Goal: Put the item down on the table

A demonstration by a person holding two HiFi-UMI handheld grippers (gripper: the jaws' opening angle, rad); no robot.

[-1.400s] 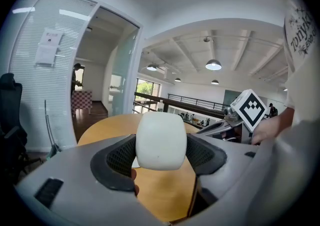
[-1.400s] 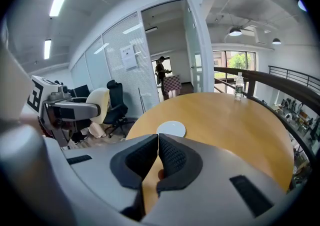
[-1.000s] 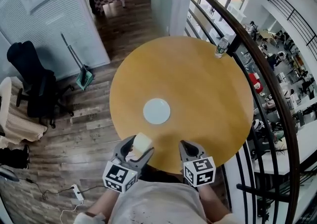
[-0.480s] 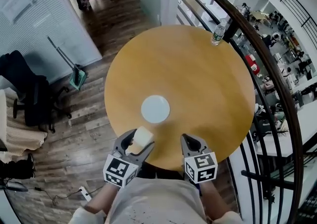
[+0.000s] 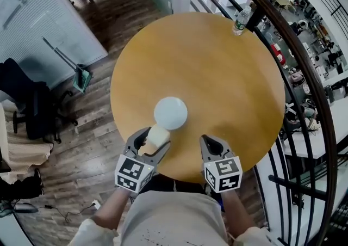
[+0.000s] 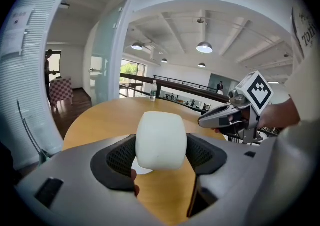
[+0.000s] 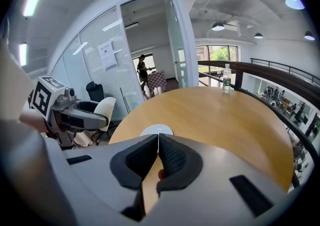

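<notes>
While near table (image 5: 228, 87) edge, block (image 5: 157, 135) aloft

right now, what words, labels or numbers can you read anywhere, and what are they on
Nothing reads cleanly.
Paper notice on the glass wall: print too small.
Water bottle label: too small.
Shirt lettering: cut off at the edge, unreadable.
Marker cubes: black-and-white square patterns only, no words.
</notes>
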